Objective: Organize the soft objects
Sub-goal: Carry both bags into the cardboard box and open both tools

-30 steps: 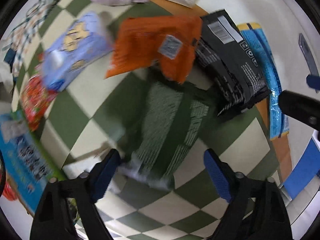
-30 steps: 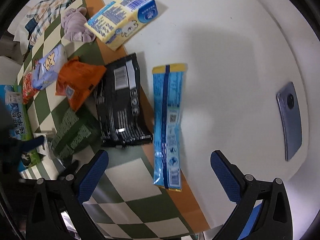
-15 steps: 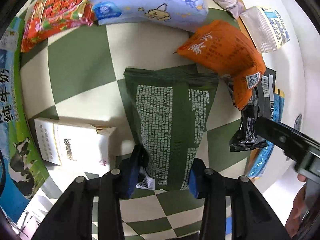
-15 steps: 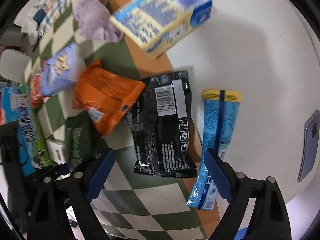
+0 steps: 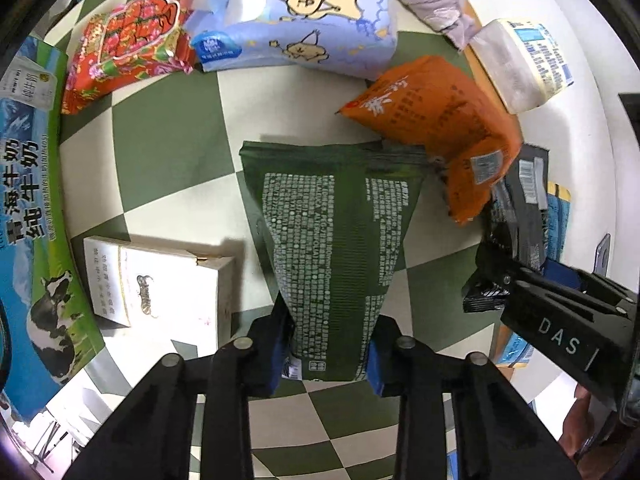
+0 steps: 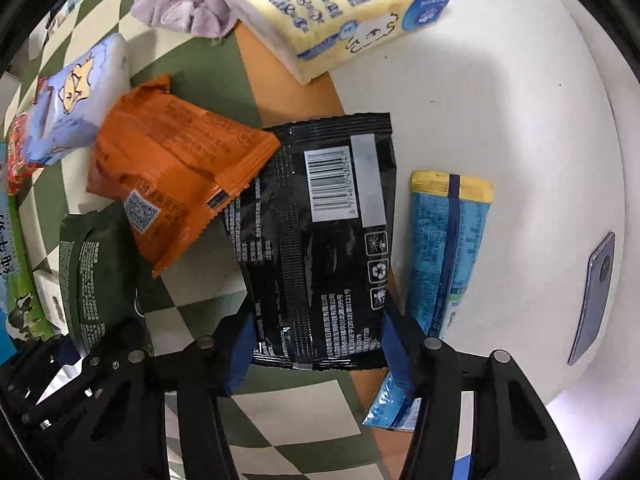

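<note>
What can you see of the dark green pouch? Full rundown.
The dark green pouch is a soft foil-like packet, matte, with blocks of small white print on the side facing up and a crimped seal at its far end. It lies lengthwise on the green-and-white checked cloth. The left claw has just been closing and now pinches its near end between the blue pads. The orange packet overlaps its far right corner. The white box sits just beside it.

A checkered cloth [image 5: 168,152] is covering a white table [image 6: 520,80], with snack packs, tissue packs and boxes lying around an orange pack [image 6: 176,184].
</note>
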The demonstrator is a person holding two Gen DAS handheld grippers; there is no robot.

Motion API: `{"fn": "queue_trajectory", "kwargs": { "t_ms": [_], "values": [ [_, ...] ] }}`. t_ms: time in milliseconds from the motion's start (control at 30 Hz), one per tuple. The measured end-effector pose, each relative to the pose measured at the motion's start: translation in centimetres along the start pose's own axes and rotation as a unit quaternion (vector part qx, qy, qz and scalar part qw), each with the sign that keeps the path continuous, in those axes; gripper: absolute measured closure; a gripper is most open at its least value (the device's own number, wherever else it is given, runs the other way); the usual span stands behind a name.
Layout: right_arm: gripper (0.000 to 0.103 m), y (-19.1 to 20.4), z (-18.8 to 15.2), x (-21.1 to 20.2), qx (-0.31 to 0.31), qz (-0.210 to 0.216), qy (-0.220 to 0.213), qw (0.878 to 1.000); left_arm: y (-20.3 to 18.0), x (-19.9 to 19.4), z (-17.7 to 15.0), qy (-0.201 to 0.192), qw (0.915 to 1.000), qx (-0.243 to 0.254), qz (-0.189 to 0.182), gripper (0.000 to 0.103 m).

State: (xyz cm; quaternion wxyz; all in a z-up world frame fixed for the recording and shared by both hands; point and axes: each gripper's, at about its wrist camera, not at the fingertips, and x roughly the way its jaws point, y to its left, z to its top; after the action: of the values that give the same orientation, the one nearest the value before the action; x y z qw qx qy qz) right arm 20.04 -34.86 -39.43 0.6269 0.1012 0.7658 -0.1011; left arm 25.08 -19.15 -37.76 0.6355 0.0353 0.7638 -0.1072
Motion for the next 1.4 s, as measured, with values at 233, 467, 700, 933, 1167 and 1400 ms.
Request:
{"fn": "queue_trajectory", "kwargs": {
  "t_ms": [233,467,700,933,1167,1400],
  "values": [
    [0.05,-1.0,-2.6,-1.3,0.01,0.025,-0.014,1.0,0.4,-3.6,-3.1,-0.018,0.9996,-0.001,-0.024,0.076],
    [0.05,-1.2,-7.0,-4.7,0.005,0.073,-0.04,0.997,2.3,-10.4,-8.5,-0.065,0.996,-0.006,-0.062,0.076],
    [0.05,0.8,-10.5,-12.6,-0.037,0.122,-0.081,0.989,7.1,-19.9,-13.3,-0.139,0.9854,-0.043,-0.088,0.076],
    [0.05,10.7,-11.7,-20.8,-0.133,0.173,-0.121,0.968,16.0,-29.5,-16.4,-0.201,0.9702,-0.108,-0.081,0.076],
    [0.05,26.2,-11.0,-22.9,-0.197,0.188,-0.126,0.954,29.6,-27.9,-11.9,-0.178,0.9674,-0.171,-0.057,0.076],
    [0.05,38.4,-6.1,-17.5,-0.188,0.14,-0.091,0.968,37.2,-21.3,-6.2,-0.114,0.9732,-0.186,-0.073,0.076]
  ]
}}
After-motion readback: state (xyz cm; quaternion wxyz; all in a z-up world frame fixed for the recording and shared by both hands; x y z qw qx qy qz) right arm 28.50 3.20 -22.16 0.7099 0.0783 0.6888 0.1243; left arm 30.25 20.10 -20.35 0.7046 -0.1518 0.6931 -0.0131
